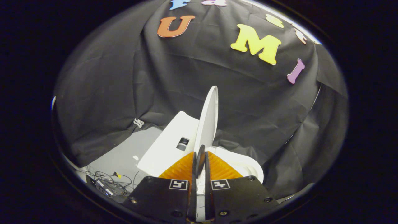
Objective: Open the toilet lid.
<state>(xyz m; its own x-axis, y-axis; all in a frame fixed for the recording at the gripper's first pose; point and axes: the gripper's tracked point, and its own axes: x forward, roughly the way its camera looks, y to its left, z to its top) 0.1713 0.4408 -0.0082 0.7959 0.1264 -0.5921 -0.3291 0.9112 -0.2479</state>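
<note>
Black cloth behind, toilet lid (207,119) raised upright, tongs (200,161) nearly closed.

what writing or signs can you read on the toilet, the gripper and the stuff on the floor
Toilet lid and tank: no text to be seen.
Gripper: two square black-and-white tags, coded patterns, not words. Its fingers stand close together just below the raised lid; I cannot tell whether they pinch anything.
Small box with cables on the floor: any marking is too small to read.
</note>
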